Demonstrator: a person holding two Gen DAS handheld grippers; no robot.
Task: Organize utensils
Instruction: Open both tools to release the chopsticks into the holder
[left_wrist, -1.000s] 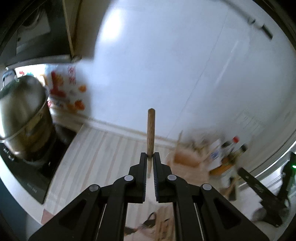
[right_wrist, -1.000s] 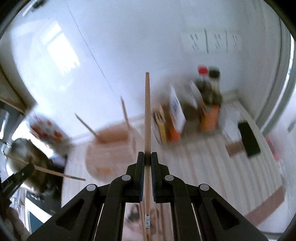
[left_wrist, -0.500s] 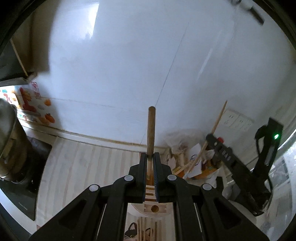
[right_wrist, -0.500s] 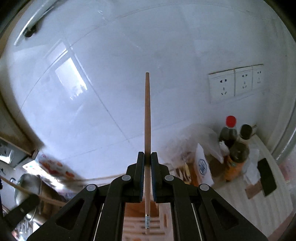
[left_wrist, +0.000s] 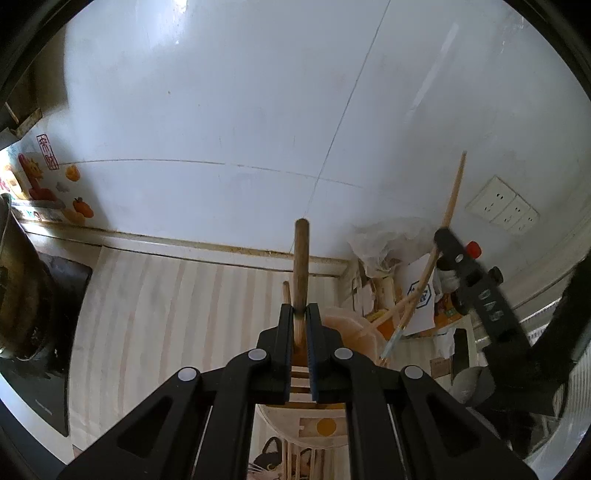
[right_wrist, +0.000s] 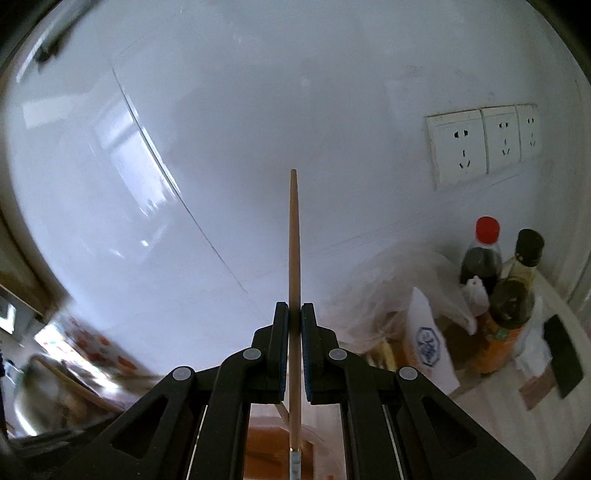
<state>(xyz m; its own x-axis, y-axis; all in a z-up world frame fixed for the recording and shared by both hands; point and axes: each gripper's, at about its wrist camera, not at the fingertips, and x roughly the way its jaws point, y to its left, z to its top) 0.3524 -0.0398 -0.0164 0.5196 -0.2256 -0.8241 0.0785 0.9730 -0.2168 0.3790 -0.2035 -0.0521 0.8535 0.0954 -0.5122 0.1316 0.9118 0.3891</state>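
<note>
While raised letters on the right gripper (left_wrist: 441, 236) blur, it clamps a chopstick (right_wrist: 294, 295); left gripper (left_wrist: 300, 314) clamps a wooden handle (left_wrist: 301, 266)

Wall sockets (right_wrist: 480, 144), sauce bottles (right_wrist: 480, 254) — plastic bag (left_wrist: 384, 240)

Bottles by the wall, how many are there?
2. The red-capped bottle stands in the corner under the sockets; the black-capped bottle is beside it, nearer. Bags may hide more.

A home kitchen: white tiled wall (left_wrist: 240, 110), striped counter (left_wrist: 166, 295), sauce bottles (right_wrist: 480, 254), wall sockets (right_wrist: 480, 144).
</note>
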